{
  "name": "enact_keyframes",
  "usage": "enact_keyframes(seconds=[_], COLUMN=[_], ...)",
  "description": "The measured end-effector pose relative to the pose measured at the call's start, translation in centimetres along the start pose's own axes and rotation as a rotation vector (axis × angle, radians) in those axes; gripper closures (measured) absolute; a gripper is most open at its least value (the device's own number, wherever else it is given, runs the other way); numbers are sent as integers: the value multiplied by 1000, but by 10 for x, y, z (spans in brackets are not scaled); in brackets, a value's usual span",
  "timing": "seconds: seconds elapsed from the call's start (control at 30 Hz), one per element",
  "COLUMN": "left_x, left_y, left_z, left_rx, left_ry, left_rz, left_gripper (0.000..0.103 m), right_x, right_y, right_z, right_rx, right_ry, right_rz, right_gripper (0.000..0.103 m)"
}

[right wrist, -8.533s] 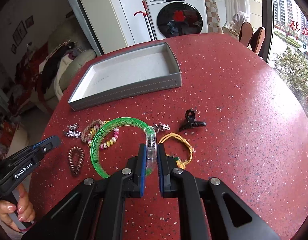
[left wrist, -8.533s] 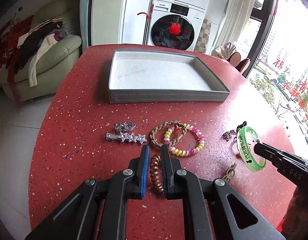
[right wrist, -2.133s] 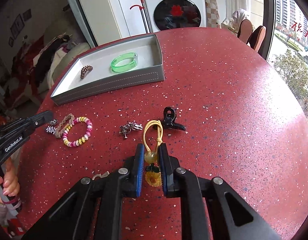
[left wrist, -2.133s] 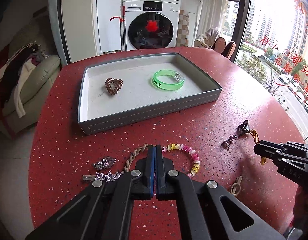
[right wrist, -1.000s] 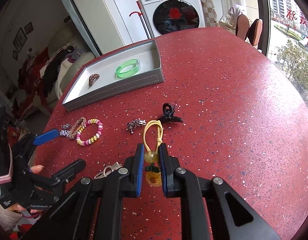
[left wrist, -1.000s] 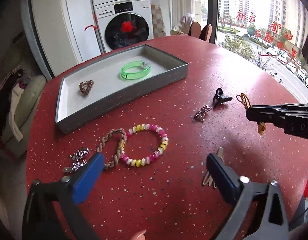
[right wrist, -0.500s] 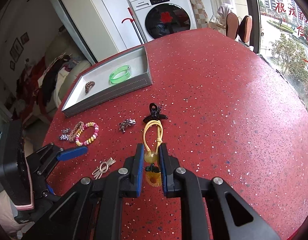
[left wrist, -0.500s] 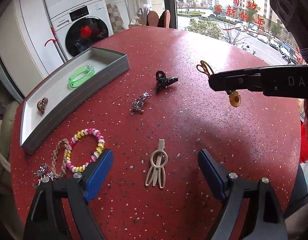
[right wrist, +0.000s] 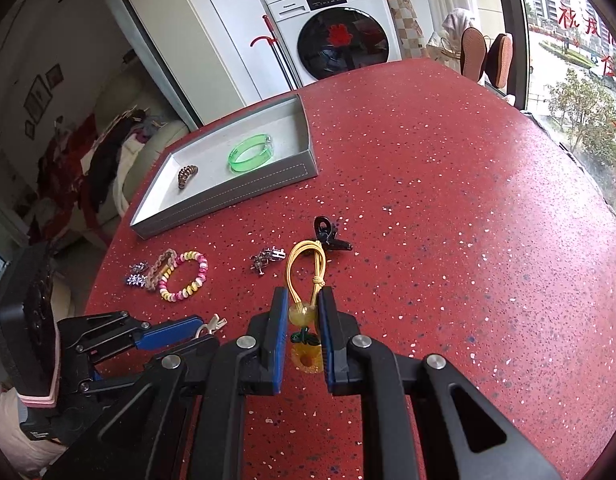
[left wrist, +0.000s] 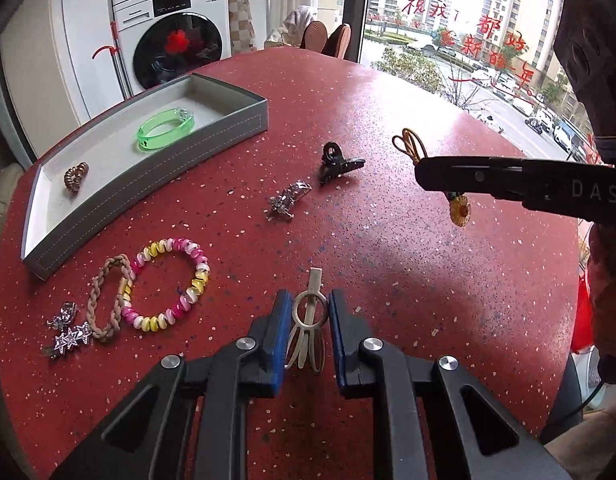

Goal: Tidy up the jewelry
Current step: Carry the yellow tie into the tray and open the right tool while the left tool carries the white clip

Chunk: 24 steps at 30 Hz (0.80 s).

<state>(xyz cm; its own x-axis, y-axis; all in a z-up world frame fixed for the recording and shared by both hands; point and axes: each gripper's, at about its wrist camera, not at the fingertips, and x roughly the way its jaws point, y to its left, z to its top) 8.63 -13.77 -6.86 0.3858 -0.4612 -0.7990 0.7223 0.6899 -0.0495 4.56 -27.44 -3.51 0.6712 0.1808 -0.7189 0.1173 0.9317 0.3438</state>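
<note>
On the red speckled table [left wrist: 408, 248], the left gripper [left wrist: 307, 312] straddles the cream hair clip [left wrist: 308, 320], its blue pads just beside the clip and not yet pinching it, so the closing should be centred on the ring and kept low so the thin metal does not skid out. The right gripper [right wrist: 301, 312] is clamped on the bead of the yellow hair tie [right wrist: 305, 270], whose sunflower charm [right wrist: 306, 356] hangs below, clear of the table. The grey tray [left wrist: 243, 98], well apart from both grippers, holds the green bangle [left wrist: 165, 128] and the brown spiral hair tie [left wrist: 75, 174], while the beaded bracelet [left wrist: 167, 284], braided band [left wrist: 107, 296], star clip [left wrist: 69, 336], black claw clip [left wrist: 338, 162] and silver brooch [left wrist: 287, 198] lie outside it.
</note>
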Motion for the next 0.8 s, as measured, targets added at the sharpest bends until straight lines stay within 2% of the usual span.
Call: enact_keyframes(seconds=[0.23,0.53,0.63,0.8], left_x=[-31,-55,-49,-26], left_y=[35,121,145,181], left_z=[14,55,68,82], left_rx=[-97,-238,-269,-308], left_ry=[-80,-133,-127,-62], left_rz=[45,152,177,173], left_gripper=[65,65,65,65], right_x=[14,56,80,125], right_y=[22,60,69,72], right_z=[39,109,128,145], right_rx=[-60,-140,-170,-196], right_ry=[7,27,55,144], right_rz=[37,84,69,25], right_gripper=[87,87,87,87])
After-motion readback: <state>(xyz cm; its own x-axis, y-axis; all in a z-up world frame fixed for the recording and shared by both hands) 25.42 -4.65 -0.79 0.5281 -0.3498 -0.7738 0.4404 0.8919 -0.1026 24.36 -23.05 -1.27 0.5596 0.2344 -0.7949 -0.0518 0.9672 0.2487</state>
